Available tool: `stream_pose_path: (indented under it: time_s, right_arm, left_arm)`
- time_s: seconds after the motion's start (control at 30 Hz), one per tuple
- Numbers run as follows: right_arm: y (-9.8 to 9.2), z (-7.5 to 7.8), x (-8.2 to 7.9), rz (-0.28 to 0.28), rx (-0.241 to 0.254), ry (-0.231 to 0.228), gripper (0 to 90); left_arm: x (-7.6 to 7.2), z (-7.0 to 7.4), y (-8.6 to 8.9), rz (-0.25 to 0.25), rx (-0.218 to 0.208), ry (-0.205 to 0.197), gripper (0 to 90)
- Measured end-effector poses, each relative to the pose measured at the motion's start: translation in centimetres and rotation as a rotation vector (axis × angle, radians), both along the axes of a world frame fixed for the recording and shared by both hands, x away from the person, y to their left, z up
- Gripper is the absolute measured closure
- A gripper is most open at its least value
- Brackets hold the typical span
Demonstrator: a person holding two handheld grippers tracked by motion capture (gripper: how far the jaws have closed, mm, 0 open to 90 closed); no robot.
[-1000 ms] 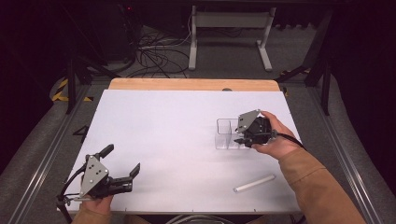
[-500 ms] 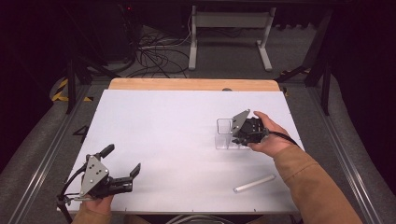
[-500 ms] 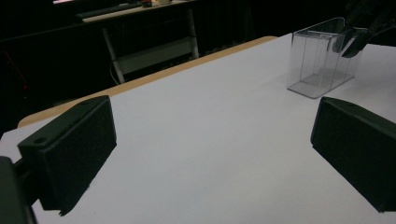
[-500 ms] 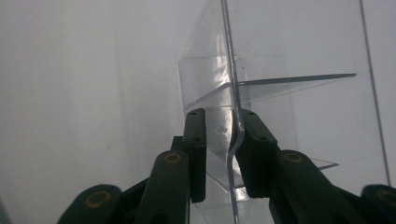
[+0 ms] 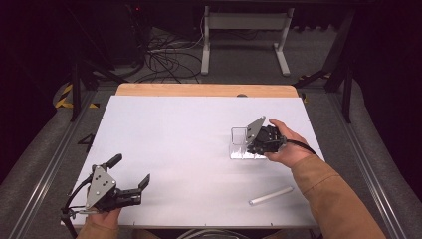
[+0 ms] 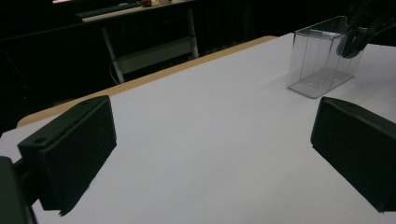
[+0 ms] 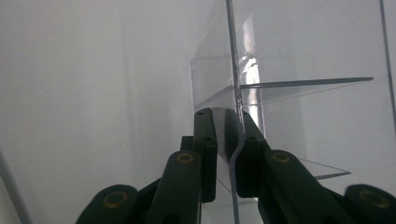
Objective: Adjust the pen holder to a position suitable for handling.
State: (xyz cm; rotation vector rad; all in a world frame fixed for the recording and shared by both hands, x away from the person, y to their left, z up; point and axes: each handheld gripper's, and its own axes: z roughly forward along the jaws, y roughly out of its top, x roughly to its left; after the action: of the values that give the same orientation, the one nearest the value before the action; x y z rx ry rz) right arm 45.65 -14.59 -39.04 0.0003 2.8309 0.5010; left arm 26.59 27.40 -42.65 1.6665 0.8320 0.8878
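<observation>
Pinching one thin wall of the clear plastic box [image 7: 243, 84], the right gripper [image 7: 229, 140] has its two black jaws drawn almost together, with only the transparent panel between them; in the right gripper view the wall runs up between the jaws as a bright vertical edge, and inner partitions of the box branch off to the right of it. From above, the right gripper [image 5: 261, 139] sits over the near-right edge of the box [image 5: 240, 144], which stands upright on the right half of the white table [image 5: 189, 129], well apart from the wooden strip [image 5: 204, 90] along the far edge. The left gripper [image 5: 130, 191] rests low at the near-left corner of the table, jaws spread wide and holding nothing; along its jaws [image 6: 210, 154] bare tabletop shows, with the box [image 6: 322, 58] far off at upper right. A white cylindrical stick [image 5: 271, 195] lies on the table near the person's right sleeve [image 5: 333, 199], untouched and clear of both grippers. The step in hand appears to be the securing or repositioning of the box by its wall. The next move probably calls for a steady grip and a level lift or slide, since a thin wall held at one edge may let the box tilt or slip.
</observation>
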Motion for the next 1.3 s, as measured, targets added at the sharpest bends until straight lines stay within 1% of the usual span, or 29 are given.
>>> stream_pose_path:
  time_s: [0.03, 0.1, 0.13, 0.17, 0.27, 0.33, 0.37, 0.43, 0.53, 0.67, 0.7, 0.73, 0.93, 1.07, 1.3]
  right_arm:
    - [0.0, 0.1, 0.0, 0.005, -0.005, -0.001, 85.2]
    - [0.1, 0.1, -0.2, 0.003, -0.009, 0.013, 88.2]
    - [0.1, 0.2, -0.2, 0.007, -0.008, -0.003, 88.3]
    - [0.2, 0.3, -0.3, 0.013, -0.010, -0.001, 88.4]
    - [0.4, 0.8, -0.5, 0.019, 0.021, 0.013, 88.4]
    - [0.8, 1.3, -0.8, 0.025, 0.031, 0.009, 88.4]
    - [1.1, 1.5, -1.0, 0.029, 0.035, 0.002, 88.4]
    - [1.8, 2.0, -1.3, 0.042, 0.040, 0.007, 88.4]
    - [2.9, 2.7, -1.7, 0.052, 0.062, 0.024, 88.4]
    - [4.8, 3.3, -2.0, 0.054, 0.084, 0.043, 88.4]
    - [4.8, 3.3, -2.0, 0.054, 0.084, 0.043, 88.4]
    - [5.7, 3.4, -2.0, 0.053, 0.092, 0.055, 88.4]
    - [8.7, 2.9, -2.3, 0.077, 0.086, 0.090, 88.4]
    - [10.4, 2.4, -2.5, 0.092, 0.067, 0.107, 88.4]
    - [12.4, 1.4, -2.7, 0.106, 0.043, 0.133, 88.4]
  left_arm:
    - [0.0, 0.0, 0.0, 0.001, 0.000, 0.000, 0.9]
    - [0.0, 0.0, 0.0, 0.000, -0.002, 0.000, 0.9]
    - [0.0, 0.0, 0.0, 0.000, -0.001, -0.001, 0.9]
    - [0.0, 0.0, 0.0, 0.001, 0.001, 0.001, 0.9]
    - [0.1, 0.0, 0.0, -0.002, -0.001, 0.003, 0.9]
    - [0.1, -0.1, 0.0, -0.002, -0.002, 0.004, 0.9]
    - [0.1, -0.1, 0.0, -0.002, -0.002, 0.004, 0.9]
    - [0.1, -0.1, 0.0, -0.002, -0.003, 0.004, 0.9]
    - [0.1, -0.1, 0.0, -0.002, -0.003, 0.005, 0.9]
    - [0.1, -0.1, 0.1, -0.004, -0.004, 0.006, 0.9]
    - [0.1, -0.1, 0.1, -0.004, -0.004, 0.006, 0.9]
    - [0.1, -0.1, 0.1, -0.005, -0.009, 0.006, 0.9]
    - [0.2, -0.1, 0.1, -0.011, -0.011, 0.007, 0.9]
    - [0.2, -0.1, 0.1, -0.014, -0.008, 0.008, 0.9]
    - [0.2, -0.2, 0.0, -0.017, -0.009, 0.010, 0.9]
